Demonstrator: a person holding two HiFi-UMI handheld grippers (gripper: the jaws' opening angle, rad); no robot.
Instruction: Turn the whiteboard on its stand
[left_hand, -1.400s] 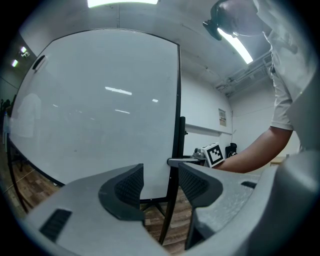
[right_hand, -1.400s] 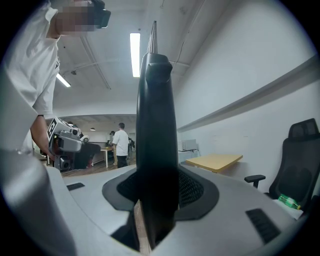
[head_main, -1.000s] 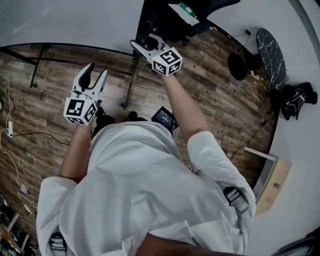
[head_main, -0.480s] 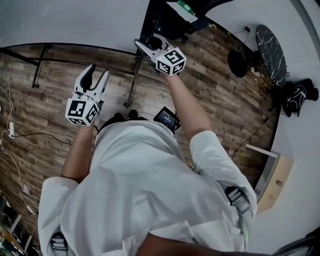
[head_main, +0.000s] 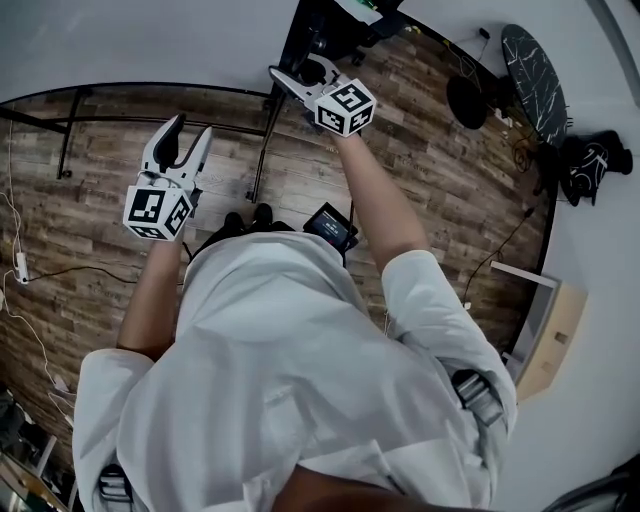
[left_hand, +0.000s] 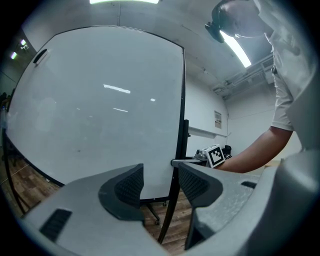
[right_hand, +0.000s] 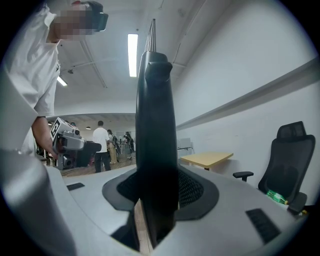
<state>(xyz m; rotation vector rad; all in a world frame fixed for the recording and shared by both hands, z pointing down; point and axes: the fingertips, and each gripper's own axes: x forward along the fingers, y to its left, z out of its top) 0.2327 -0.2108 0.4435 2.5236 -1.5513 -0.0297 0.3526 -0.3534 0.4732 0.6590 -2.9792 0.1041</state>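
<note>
The right gripper (head_main: 298, 86), clamped on the black side edge of the whiteboard (left_hand: 95, 100) standing just ahead, had pushed slightly farther away, while the left gripper (left_hand: 160, 184) hung open and empty near the board's face, so the turn looked barely begun

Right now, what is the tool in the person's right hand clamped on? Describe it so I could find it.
Find the big whiteboard standing on the wood floor. Along its side edge nearest the right gripper runs a black upright bar, pinched between that gripper's jaws. Unlike the whiteboard's broad pale face, it is narrow and dark.
</note>
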